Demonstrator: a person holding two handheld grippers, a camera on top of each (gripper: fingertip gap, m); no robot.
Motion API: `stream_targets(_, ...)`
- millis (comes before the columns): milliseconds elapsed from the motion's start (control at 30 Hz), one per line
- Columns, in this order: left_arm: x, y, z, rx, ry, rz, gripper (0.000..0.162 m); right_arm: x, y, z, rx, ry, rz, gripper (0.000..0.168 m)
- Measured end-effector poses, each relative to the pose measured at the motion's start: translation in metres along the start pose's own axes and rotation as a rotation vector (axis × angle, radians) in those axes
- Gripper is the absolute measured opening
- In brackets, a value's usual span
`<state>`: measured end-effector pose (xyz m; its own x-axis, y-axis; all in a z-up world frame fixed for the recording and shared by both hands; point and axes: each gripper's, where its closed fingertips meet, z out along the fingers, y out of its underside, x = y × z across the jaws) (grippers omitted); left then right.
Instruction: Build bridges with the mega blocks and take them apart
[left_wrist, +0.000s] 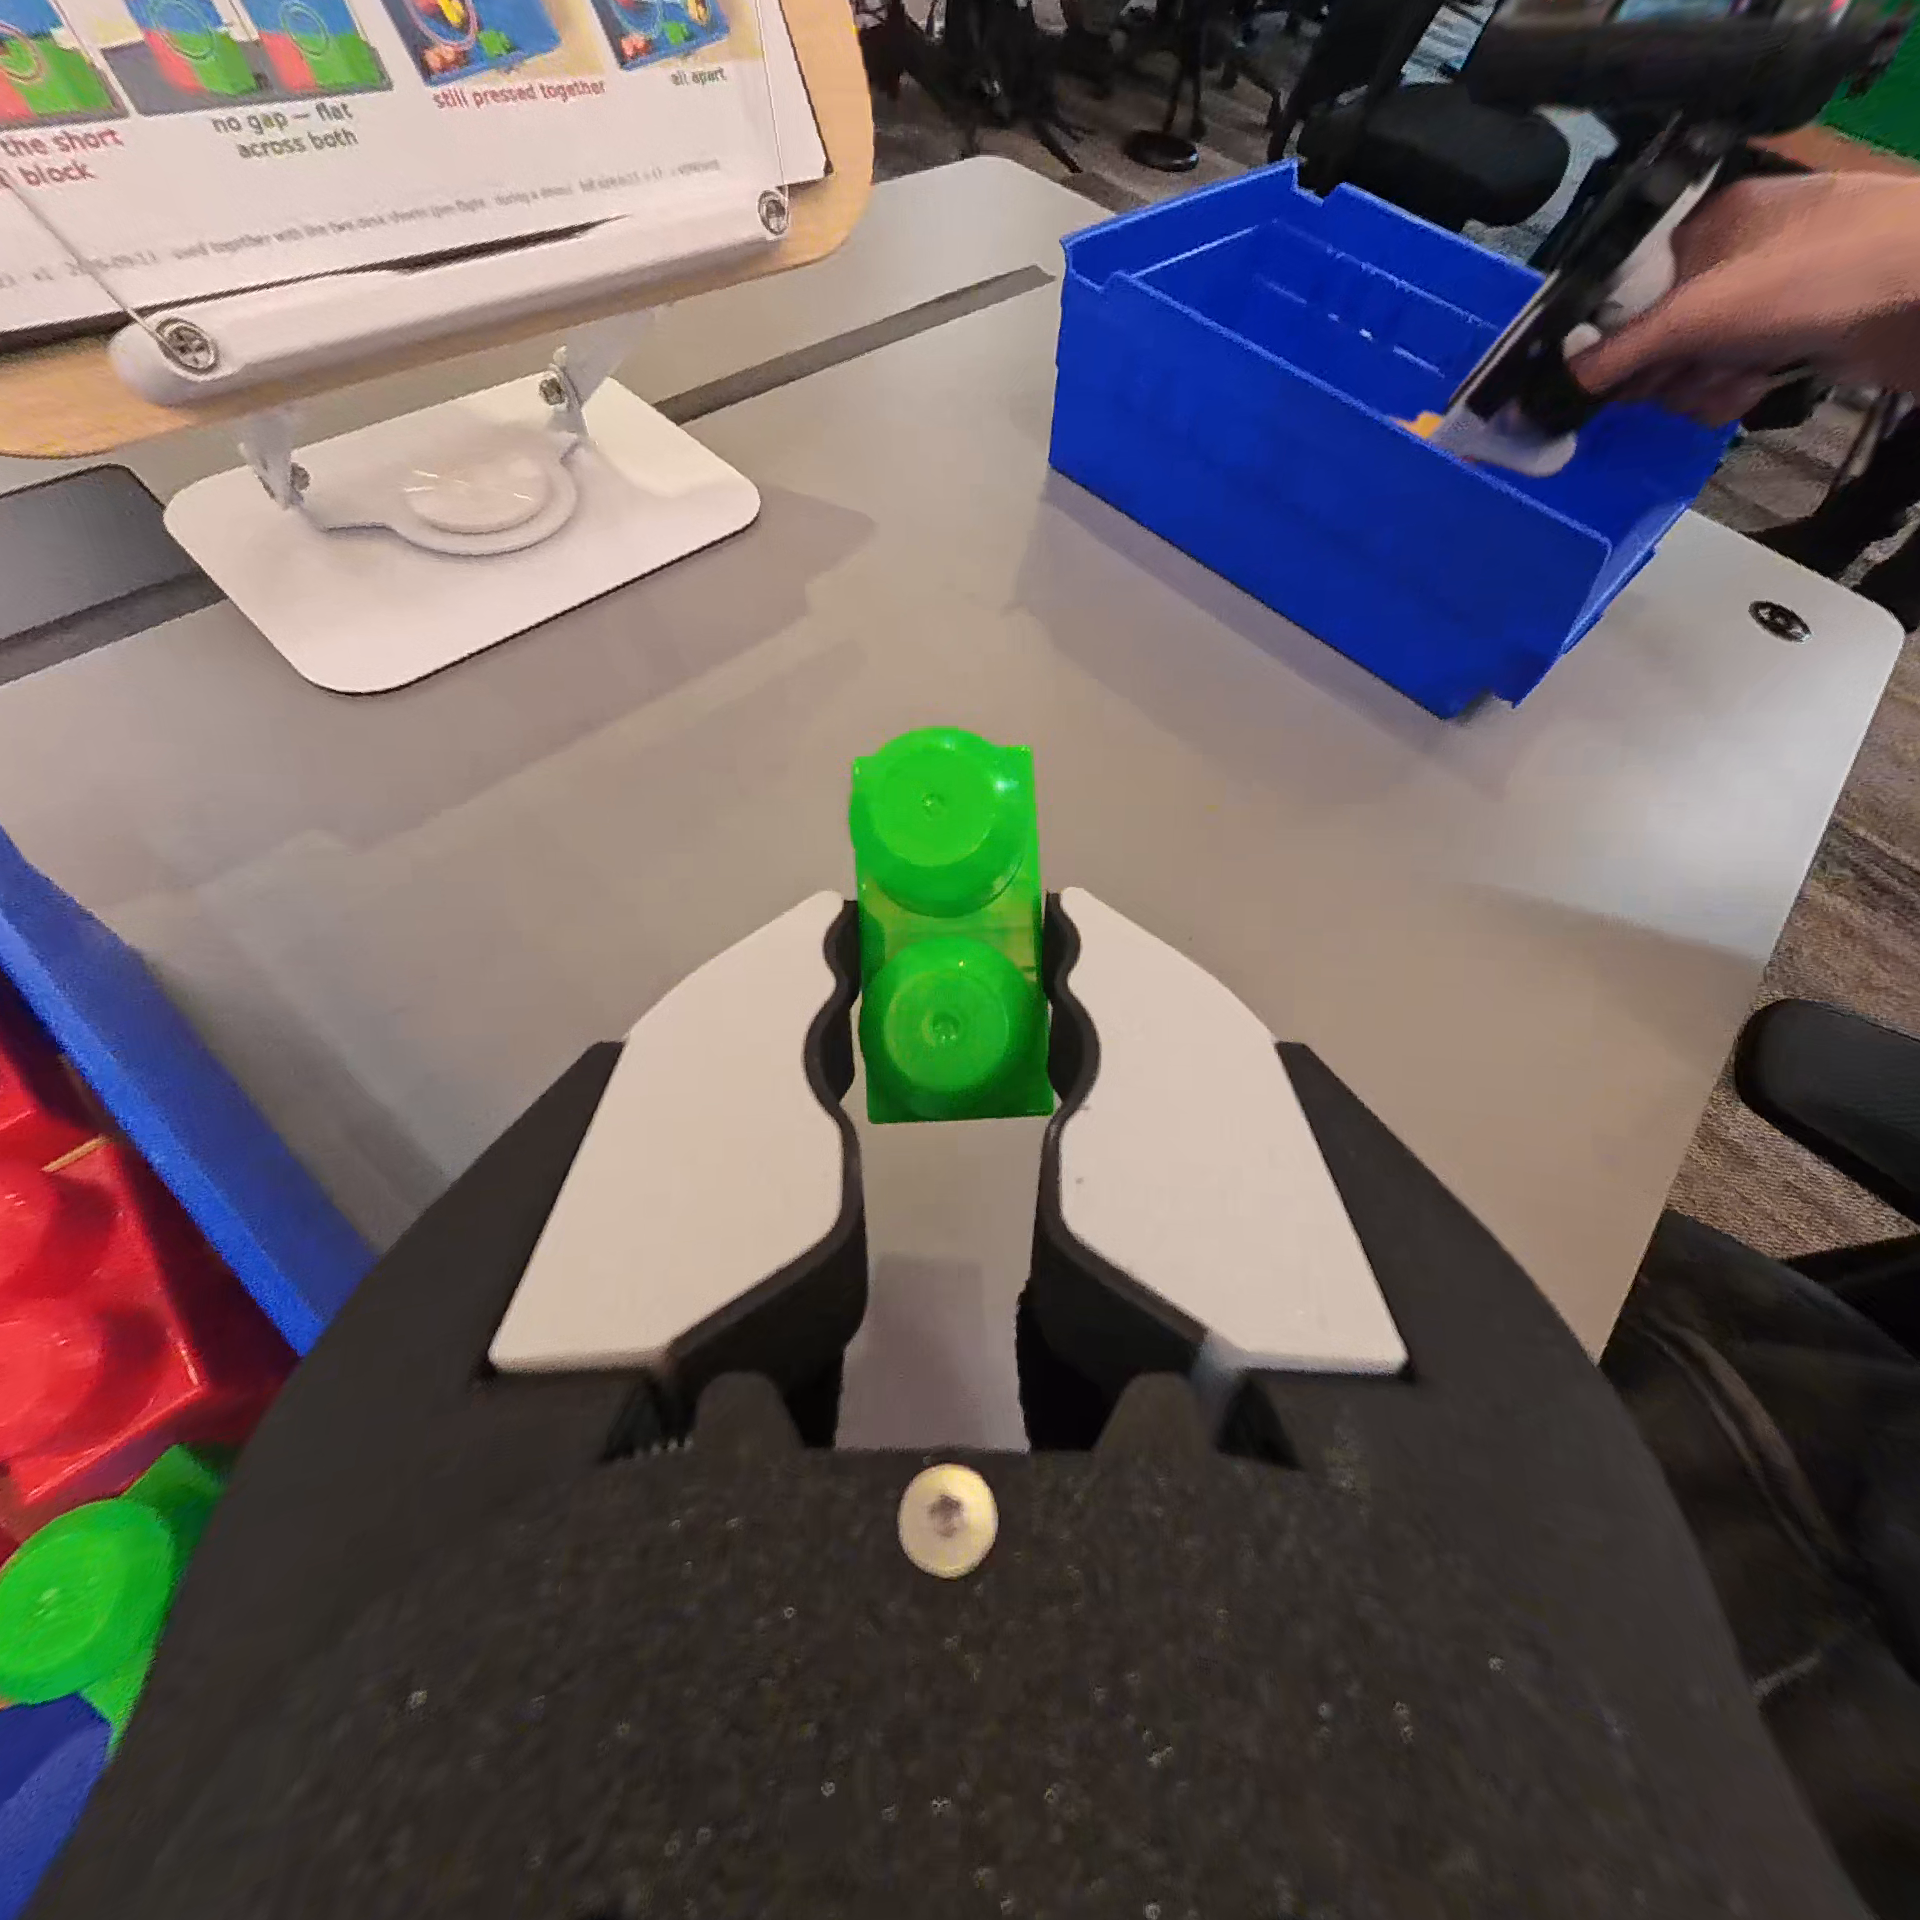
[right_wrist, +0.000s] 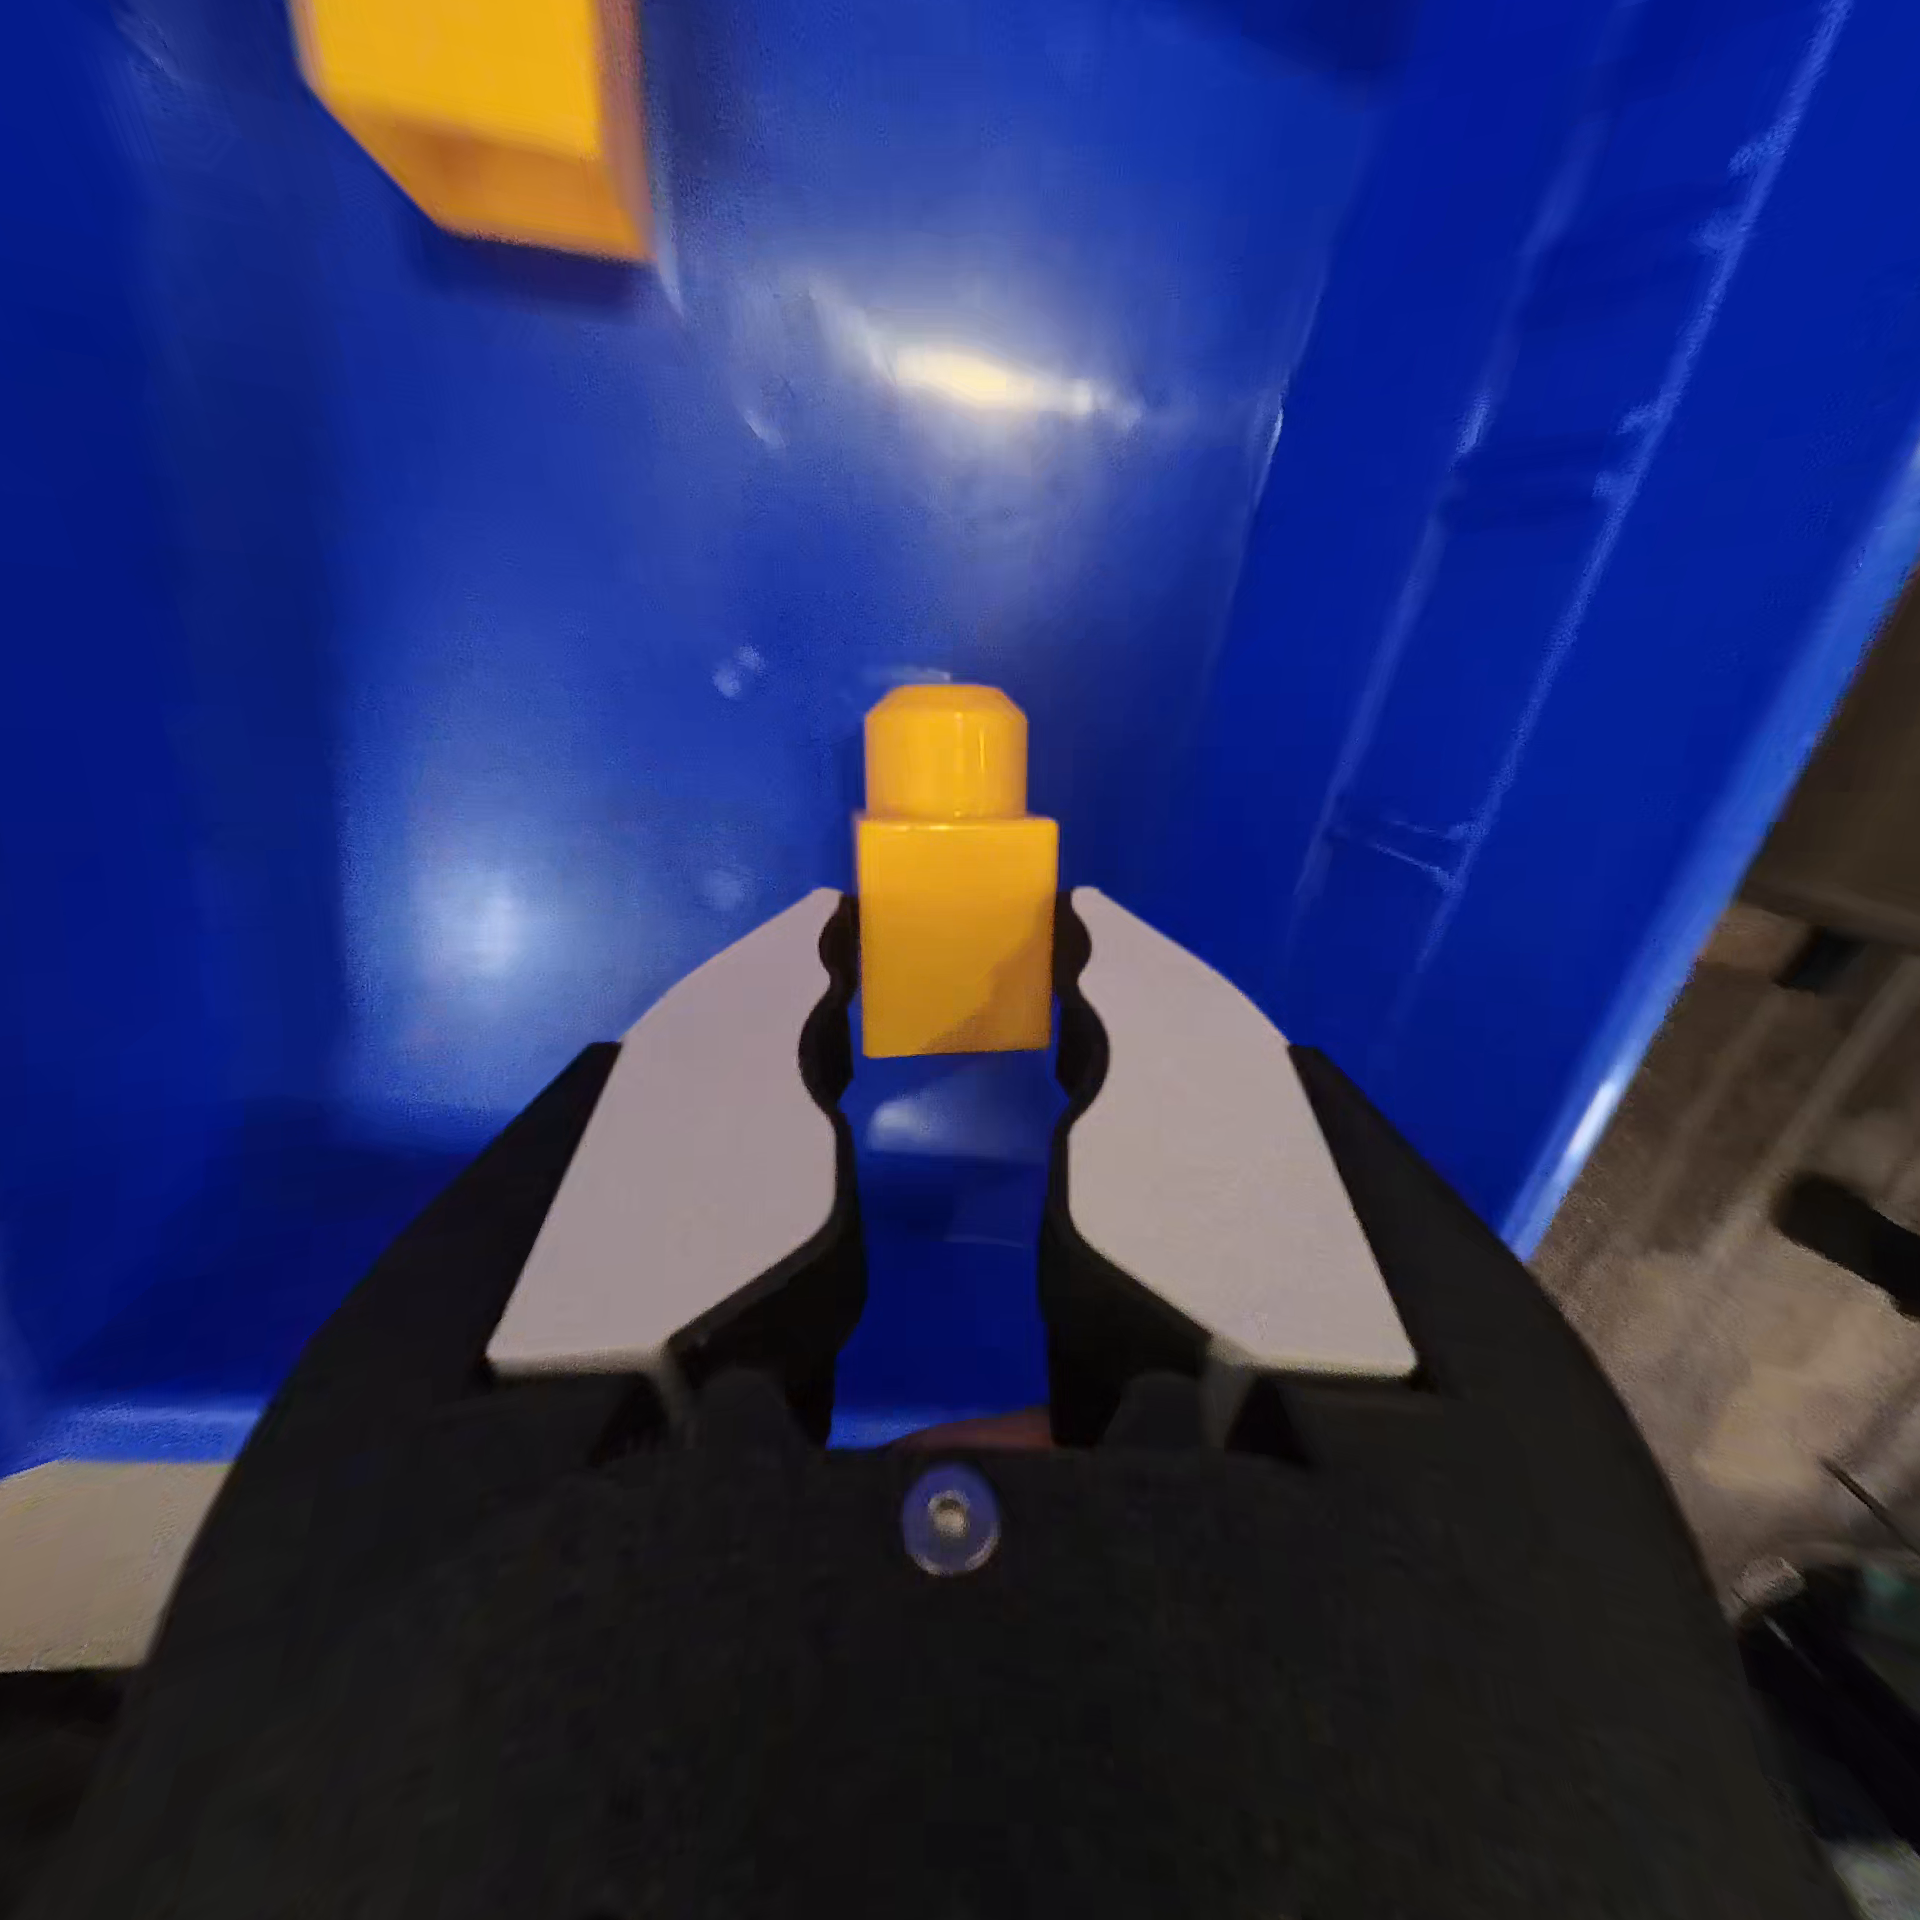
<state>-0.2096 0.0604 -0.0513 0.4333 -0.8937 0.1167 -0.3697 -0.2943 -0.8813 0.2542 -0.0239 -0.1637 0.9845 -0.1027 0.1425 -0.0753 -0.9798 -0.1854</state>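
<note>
i see the grey worktop (left_wrist: 1195, 790) under everything, with a white stand (left_wrist: 457, 520) holding an instruction sheet at the far left. the blue bin (left_wrist: 1299, 499) sits at the far right of it. my right claw (right_wrist: 954, 935) is inside that bin, clamped on a small yellow block (right_wrist: 954, 935), stud pointing away; a second yellow block (right_wrist: 488, 125) lies farther in. my left claw (left_wrist: 951, 997) hangs above the worktop, gripping a green two-stud block (left_wrist: 945, 935) by its sides.
</note>
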Motion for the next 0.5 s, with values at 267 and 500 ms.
stream_targets(267,0.005,0.008,0.002,-0.024,0.039,-0.027,0.033,0.004,0.004,0.001,0.056,0.065,0.038,0.057)
stream_targets(500,0.003,0.009,0.001,-0.044,0.029,0.025,0.033,-0.162,-0.031,-0.143,0.871,-0.267,-0.154,0.057)
